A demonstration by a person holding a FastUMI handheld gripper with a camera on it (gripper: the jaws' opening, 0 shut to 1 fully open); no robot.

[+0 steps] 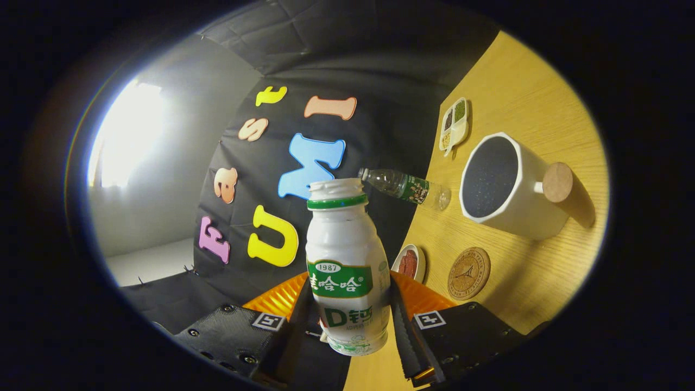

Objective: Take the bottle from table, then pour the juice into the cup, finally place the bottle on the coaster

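A small white bottle (346, 260) with a green band and green label sits between my two fingers, and my gripper (347, 317) is shut on it. The whole view is rolled hard sideways, so the yellow wooden table (521, 98) stands up beyond my fingers. On it lies a white mug (513, 187) with a dark inside and a round cork knob; its mouth faces toward the bottle's open neck. A round cork coaster (469, 273) rests on the table just beyond my fingers, below the mug in the picture.
A clear plastic water bottle (404, 186) stands at the table's back edge near the mug. A small white dish (409, 263) with something red lies beside the coaster. A compartmented seasoning tray (454, 126) sits farther along the back edge.
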